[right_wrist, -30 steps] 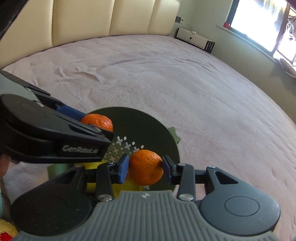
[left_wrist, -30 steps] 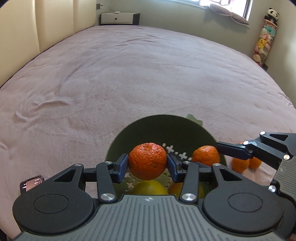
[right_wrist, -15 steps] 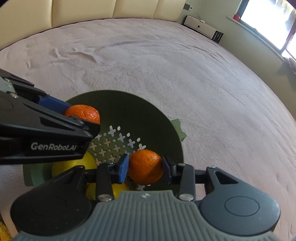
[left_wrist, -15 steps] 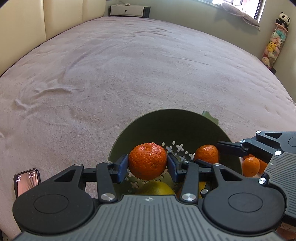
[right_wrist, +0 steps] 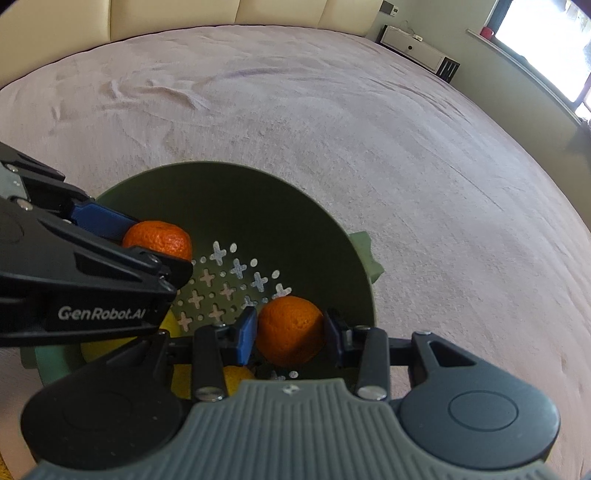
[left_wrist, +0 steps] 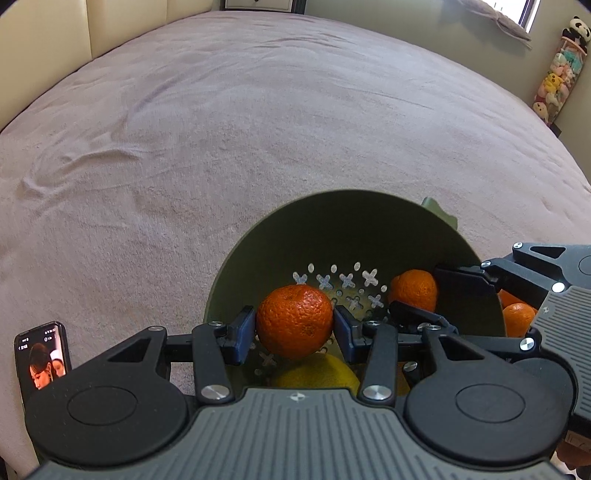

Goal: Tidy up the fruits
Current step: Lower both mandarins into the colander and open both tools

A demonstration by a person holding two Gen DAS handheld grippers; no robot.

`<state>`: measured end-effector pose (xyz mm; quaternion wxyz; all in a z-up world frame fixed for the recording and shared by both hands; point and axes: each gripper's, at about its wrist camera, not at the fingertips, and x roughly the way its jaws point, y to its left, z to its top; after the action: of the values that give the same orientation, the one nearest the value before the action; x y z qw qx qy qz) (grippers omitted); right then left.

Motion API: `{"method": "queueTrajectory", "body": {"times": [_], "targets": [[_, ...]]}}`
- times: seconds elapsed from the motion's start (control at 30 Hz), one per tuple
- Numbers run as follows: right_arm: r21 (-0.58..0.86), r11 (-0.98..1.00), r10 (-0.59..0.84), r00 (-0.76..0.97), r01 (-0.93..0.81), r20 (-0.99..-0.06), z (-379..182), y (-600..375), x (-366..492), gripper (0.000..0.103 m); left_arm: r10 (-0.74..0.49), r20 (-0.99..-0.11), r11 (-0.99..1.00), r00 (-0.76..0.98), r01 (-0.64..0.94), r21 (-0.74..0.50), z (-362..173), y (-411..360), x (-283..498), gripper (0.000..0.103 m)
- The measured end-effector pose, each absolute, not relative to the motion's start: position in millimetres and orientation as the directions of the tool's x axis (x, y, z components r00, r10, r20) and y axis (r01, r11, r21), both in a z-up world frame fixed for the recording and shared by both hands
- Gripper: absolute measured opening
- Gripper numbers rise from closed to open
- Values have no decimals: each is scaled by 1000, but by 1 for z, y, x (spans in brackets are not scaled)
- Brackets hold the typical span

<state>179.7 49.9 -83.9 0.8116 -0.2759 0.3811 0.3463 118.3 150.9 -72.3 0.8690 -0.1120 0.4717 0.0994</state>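
My left gripper (left_wrist: 294, 329) is shut on a mandarin (left_wrist: 294, 320) and hangs over the inside of a dark green strainer bowl (left_wrist: 347, 225) with cross-shaped holes. My right gripper (right_wrist: 290, 331) is shut on a second mandarin (right_wrist: 290, 328) over the same bowl (right_wrist: 236, 199). Each gripper shows in the other's view: the right one (left_wrist: 421, 295) with its mandarin (left_wrist: 413, 290), the left one (right_wrist: 147, 240) with its mandarin (right_wrist: 159, 240). Yellow fruit (left_wrist: 314, 373) lies in the bowl below, also seen as yellow fruit (right_wrist: 236, 378) in the right wrist view.
The bowl sits on a wide mauve bed cover (left_wrist: 258, 129). A phone (left_wrist: 42, 360) with a lit screen lies at the left. Two more mandarins (left_wrist: 517, 317) lie on the cover right of the bowl. A padded headboard (right_wrist: 221, 22) and a low white cabinet (right_wrist: 417, 50) stand beyond.
Both grippers have sunk toward the bowl with their mandarins still held; the bowl now looks larger and fills more of both views.
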Motion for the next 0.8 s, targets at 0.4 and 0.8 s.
{"method": "queueTrajectory", "body": {"times": [0.4, 0.8], "targets": [[-169, 587, 362, 444, -791, -820, -92, 51, 181, 37, 80, -855, 962, 513, -265, -68, -77, 145, 122, 52], [-182, 593, 362, 462, -784, -810, -82, 49, 177, 47, 90, -844, 964, 528, -259, -59, -68, 142, 121, 63]]}}
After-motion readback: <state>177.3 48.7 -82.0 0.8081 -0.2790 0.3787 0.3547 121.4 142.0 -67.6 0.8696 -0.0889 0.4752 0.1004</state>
